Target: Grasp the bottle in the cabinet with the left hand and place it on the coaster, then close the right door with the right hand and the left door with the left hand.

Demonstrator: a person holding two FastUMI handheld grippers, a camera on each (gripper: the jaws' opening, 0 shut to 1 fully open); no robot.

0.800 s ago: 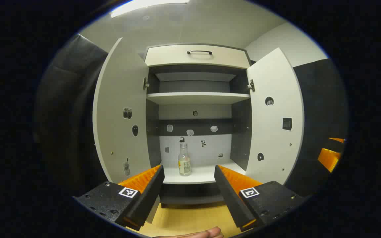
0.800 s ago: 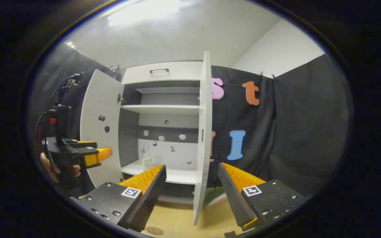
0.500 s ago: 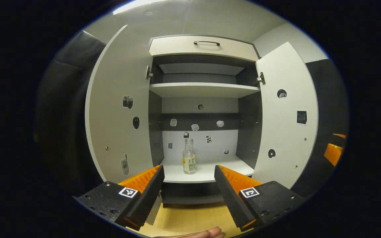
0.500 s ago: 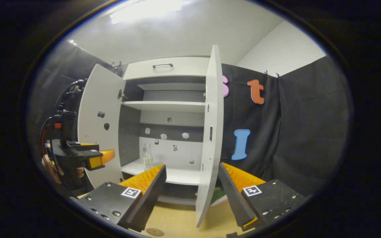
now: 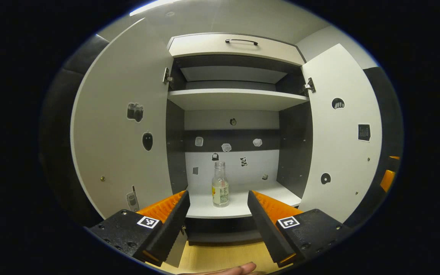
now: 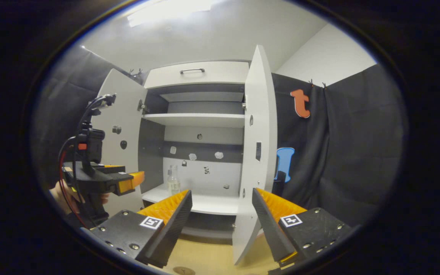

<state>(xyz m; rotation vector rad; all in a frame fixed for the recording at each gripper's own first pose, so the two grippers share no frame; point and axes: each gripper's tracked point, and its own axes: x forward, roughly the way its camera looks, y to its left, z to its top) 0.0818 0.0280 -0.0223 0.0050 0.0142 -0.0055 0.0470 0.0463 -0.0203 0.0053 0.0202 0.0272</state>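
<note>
A clear bottle (image 5: 220, 185) with a pale label stands upright on the cabinet's lower shelf (image 5: 239, 206), both doors swung open. My left gripper (image 5: 218, 214) is open, short of the shelf, and the bottle shows in the gap between its fingers, farther in. In the right gripper view the bottle (image 6: 173, 180) stands at the shelf's left, and the left gripper (image 6: 128, 175), held by a hand, hovers in front of the left door. My right gripper (image 6: 222, 217) is open and empty, with the right door (image 6: 258, 152) seen edge-on just ahead. A small round disc (image 6: 183, 270) lies on the wooden table.
The left door (image 5: 120, 133) and right door (image 5: 338, 145) flank the opening. An empty upper shelf (image 5: 235, 99) and a drawer with a handle (image 5: 241, 40) sit above. Black cloth (image 6: 342, 152) hangs right of the cabinet. A hand (image 5: 227, 270) shows at the bottom edge.
Both grippers have moved closer to the cabinet, so the bottle and doors look larger. The left gripper has advanced toward the shelf. Both stay open.
</note>
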